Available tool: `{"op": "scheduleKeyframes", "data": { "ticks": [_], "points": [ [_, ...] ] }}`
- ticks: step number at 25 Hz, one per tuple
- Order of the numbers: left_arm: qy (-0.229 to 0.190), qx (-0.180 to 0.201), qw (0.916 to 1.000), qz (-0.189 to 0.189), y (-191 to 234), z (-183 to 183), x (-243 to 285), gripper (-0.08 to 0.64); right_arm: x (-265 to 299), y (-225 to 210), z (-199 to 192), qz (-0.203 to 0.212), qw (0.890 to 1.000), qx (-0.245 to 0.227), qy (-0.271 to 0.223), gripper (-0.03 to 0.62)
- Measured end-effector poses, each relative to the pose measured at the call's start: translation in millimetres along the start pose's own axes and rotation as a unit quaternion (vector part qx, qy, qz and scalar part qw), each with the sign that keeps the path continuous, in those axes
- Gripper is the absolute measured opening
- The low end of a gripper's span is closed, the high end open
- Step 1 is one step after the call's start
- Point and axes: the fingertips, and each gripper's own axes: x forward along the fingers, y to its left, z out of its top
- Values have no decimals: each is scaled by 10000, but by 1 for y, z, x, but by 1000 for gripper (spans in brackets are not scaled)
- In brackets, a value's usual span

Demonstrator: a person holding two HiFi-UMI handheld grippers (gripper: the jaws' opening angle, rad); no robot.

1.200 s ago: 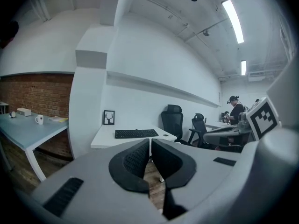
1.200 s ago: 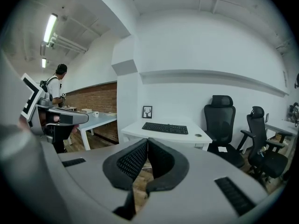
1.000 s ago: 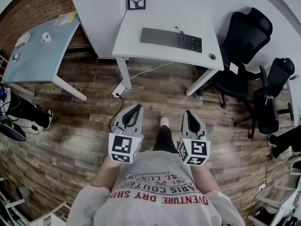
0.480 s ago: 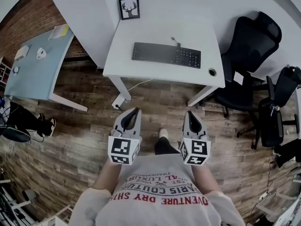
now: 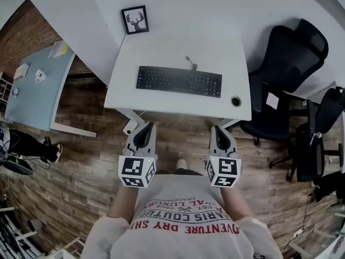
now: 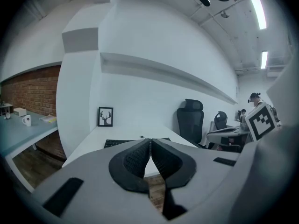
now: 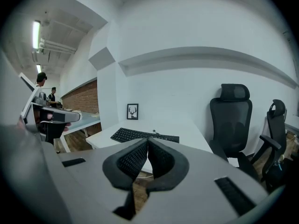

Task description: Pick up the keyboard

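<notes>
My clenched left gripper (image 6: 150, 143) blocks much of the keyboard (image 6: 117, 143) in its view; my right gripper (image 7: 147, 141) is clenched too, empty. The keyboard's black, slim, lying flat.

Keyboard (image 5: 178, 81) on desk (image 5: 161, 102) (picture frame (image 5: 135, 19) behind).

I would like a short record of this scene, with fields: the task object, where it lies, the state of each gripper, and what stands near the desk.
task object: black keyboard
place: flat on the white desk, toward its front edge, untouched
left gripper: shut, empty, in front of the desk, apart from the keyboard
right gripper: shut, empty, in front of the desk, apart from the keyboard
behind the keyboard: framed deer picture at the wall
desk's front right corner: round cable hole
right of the desk: black office chair
</notes>
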Motion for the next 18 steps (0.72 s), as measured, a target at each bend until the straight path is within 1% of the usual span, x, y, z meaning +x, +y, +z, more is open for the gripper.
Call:
{"op": "scheduleKeyframes", "data": {
  "ticks": [5, 11, 15, 18],
  "points": [
    [76, -36, 9999, 55, 4, 4, 28, 32, 28, -20, 0, 32, 9999, 36, 154, 26],
    [185, -196, 9995, 165, 29, 5, 62, 32, 64, -30, 6, 35, 9997, 29, 226, 26],
    [292, -242, 9992, 88, 48, 5, 93, 32, 90, -36, 12, -103, 9995, 72, 281, 26],
    [260, -312, 9992, -50, 65, 18, 120, 32, 113, -41, 22, -244, 9992, 82, 303, 26]
  ]
}}
